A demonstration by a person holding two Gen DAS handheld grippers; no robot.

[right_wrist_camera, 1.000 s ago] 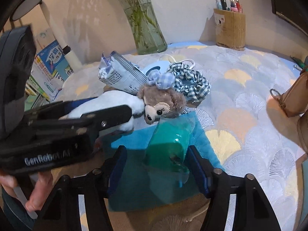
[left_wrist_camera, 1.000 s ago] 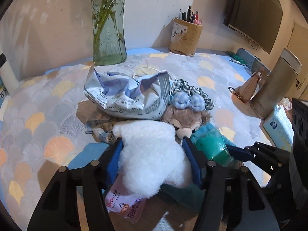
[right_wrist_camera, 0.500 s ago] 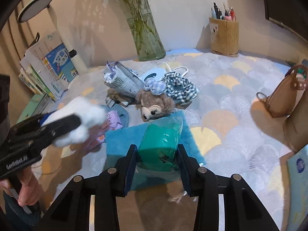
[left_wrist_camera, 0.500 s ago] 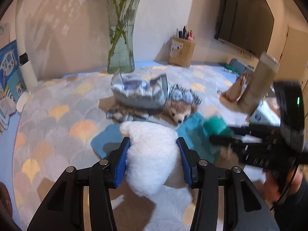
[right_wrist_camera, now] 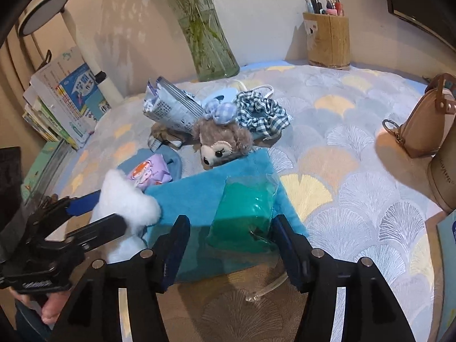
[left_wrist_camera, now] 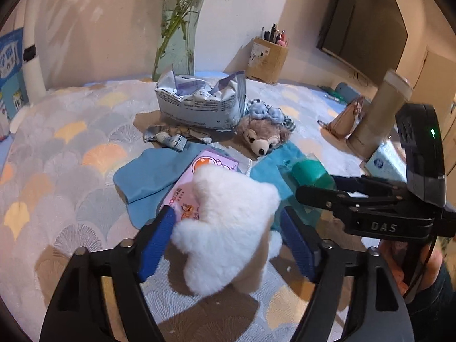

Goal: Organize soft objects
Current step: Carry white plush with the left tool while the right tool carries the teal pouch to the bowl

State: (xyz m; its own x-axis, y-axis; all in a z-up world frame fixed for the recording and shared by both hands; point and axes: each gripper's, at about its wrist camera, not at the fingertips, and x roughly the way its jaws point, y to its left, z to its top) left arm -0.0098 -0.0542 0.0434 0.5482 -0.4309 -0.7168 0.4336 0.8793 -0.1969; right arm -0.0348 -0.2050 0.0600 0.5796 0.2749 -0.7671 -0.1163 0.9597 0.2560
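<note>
Two grippers, one soft item between each pair of blue pads, over the scallop-patterned tablecloth [left_wrist_camera: 65, 142].

Left wrist view: the left gripper [left_wrist_camera: 228, 245], jaws wide, has one fluffy white plush toy [left_wrist_camera: 228, 225] between its pads; behind lie one pink tissue pack [left_wrist_camera: 196, 182], one brown bear-head plush [left_wrist_camera: 262, 139] and one crumpled printed bag [left_wrist_camera: 199, 105].
Right wrist view: the right gripper [right_wrist_camera: 230, 245] stands open around one green plastic-wrapped bundle [right_wrist_camera: 245, 213] on one folded blue towel [right_wrist_camera: 199, 196]; one checked scrunchie [right_wrist_camera: 262, 114] lies beyond.

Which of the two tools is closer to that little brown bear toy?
Right, I think, though it's close. The right tool straddles the green packet just in front of the bear. The left tool, around the white plush, sits farther back.
</note>
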